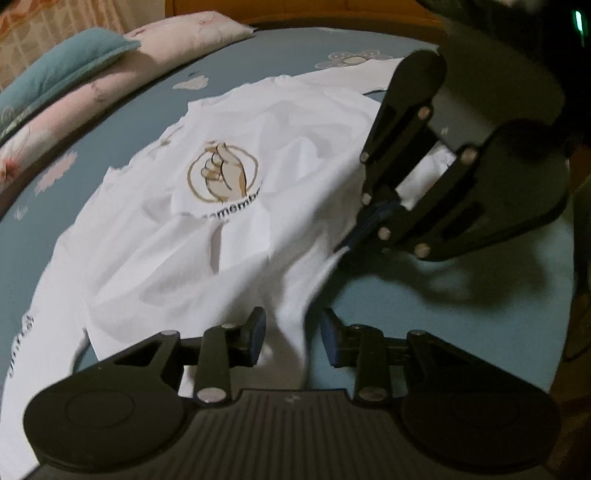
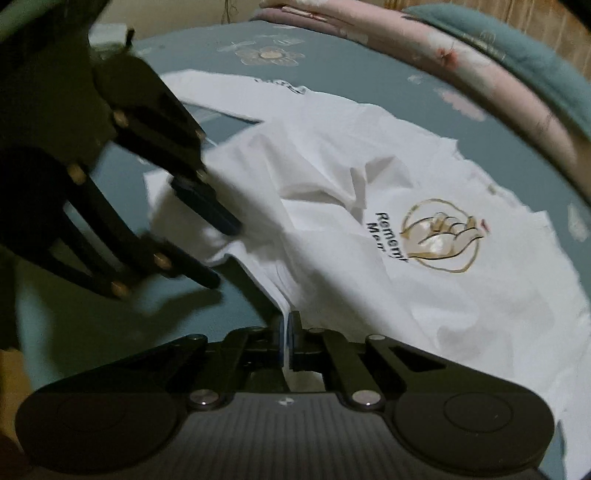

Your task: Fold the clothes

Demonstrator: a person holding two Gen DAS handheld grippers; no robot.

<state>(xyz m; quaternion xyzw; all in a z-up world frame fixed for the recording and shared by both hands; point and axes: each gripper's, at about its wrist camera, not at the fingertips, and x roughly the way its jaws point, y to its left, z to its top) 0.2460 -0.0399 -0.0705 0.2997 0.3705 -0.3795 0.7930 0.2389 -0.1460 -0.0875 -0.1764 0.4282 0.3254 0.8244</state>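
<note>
The right tongs (image 2: 287, 341) are pressed together on a fold of the white T-shirt (image 2: 369, 258), pinching its edge between the blue pads; from the left wrist view the same tongs (image 1: 369, 225) come in from the right with their fingers closed on a bunched bit of white cloth. The left tongs (image 1: 293, 334) stand spread, with a ridge of the shirt lying in the gap between the two fingers; whether either pad touches the cloth cannot be told. In the right wrist view the left tongs (image 2: 221, 251) show at the left, fingers apart, with white cloth between them.

The T-shirt lies spread but wrinkled on a bed, print side up. The print (image 1: 221, 173) is a hand drawn inside a tan ring, with black lettering below it that is partly hidden by a crease. One sleeve (image 2: 229, 90) reaches away toward the far side of the bed.

The bed sheet (image 1: 295, 55) is blue-grey with pale flower shapes. Along its far edge lie a pink flowered pillow (image 1: 92, 96) and a teal pillow (image 1: 62, 70) resting against it. Behind the pillows an orange patterned wall or curtain (image 1: 44, 22) shows. The room is dim and both views are somewhat blurred.
</note>
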